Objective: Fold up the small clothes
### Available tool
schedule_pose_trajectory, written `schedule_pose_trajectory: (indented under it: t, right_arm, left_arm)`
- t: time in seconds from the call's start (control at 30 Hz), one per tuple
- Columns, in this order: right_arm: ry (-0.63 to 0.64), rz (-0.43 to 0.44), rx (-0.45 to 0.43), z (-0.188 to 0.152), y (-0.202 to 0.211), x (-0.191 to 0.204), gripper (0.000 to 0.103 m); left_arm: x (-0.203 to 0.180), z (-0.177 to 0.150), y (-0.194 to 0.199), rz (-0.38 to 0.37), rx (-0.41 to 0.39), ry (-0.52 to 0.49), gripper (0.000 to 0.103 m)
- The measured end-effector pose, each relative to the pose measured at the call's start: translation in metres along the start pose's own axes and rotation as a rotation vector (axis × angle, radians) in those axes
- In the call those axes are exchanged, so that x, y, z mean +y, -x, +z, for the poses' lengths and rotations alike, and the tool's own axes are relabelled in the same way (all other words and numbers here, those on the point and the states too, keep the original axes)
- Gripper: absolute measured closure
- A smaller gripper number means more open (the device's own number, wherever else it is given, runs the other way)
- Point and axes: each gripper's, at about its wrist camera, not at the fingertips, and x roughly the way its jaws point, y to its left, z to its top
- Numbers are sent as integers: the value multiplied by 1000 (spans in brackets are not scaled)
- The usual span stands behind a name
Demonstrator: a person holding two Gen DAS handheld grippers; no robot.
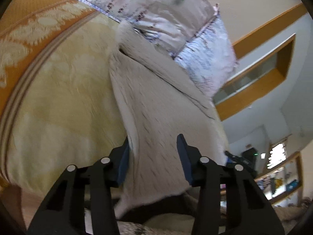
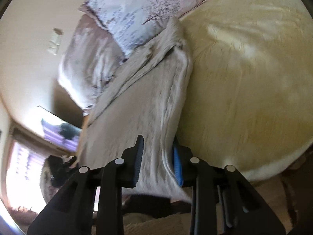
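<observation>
Stretching across a yellow bedspread (image 1: 64, 90) toward patterned pillows (image 1: 156, 13), a beige knit garment (image 1: 156, 101) is seen draped between the 2 jaws of the left gripper (image 1: 154, 156) and the right gripper (image 2: 156, 156); whether either pair actually clamps it cannot be told.

A bed with a pale yellow patterned cover (image 1: 64, 98) and an orange border carries a beige garment (image 1: 154, 121) stretched across it. Patterned pillows (image 1: 156, 13), somewhat blurred, lie at its far end, apparently touching the garment.
</observation>
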Motion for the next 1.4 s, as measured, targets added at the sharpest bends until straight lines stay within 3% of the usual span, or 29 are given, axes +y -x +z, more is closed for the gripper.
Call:
schedule_pose_trajectory:
  t: [0.2, 0.3, 0.53, 0.57, 0.63, 0.67, 0.7, 0.83, 1.0, 1.27, 1.4]
  right_arm:
    - [41, 68, 12, -27, 17, -3, 72]
    - [86, 38, 64, -40, 14, -1, 72]
    - [92, 23, 142, -51, -12, -10, 72]
    - [104, 22, 145, -53, -14, -9, 79]
    - [158, 28, 140, -55, -13, -1, 93]
    - [174, 30, 129, -55, -10, 2, 94]
    - [199, 36, 104, -53, -3, 7, 94]
    - [256, 54, -6, -43, 20, 24, 95]
    - [330, 17, -166, -25, 39, 52, 95]
    - [440, -136, -376, 4, 44, 93, 95]
    - [448, -151, -433, 18, 44, 97, 96]
  left_arm:
    - [2, -28, 6, -90, 24, 19, 59]
    - [1, -42, 8, -121, 35, 12, 60]
    - [-2, -62, -3, -78, 101, -32, 60]
    - [-1, -63, -4, -72, 107, -32, 61]
    - [1, -64, -7, -77, 121, -29, 77]
    - [0, -63, -7, -77, 125, -33, 89]
    - [-2, -61, -6, -74, 124, -49, 94]
    - [-13, -54, 1, -73, 101, -100, 96]
    - [-26, -32, 10, -64, 38, -152, 96]
    - [-39, 20, 24, 11, -112, -175, 97]
    - [-48, 43, 26, 44, -176, -191, 97]
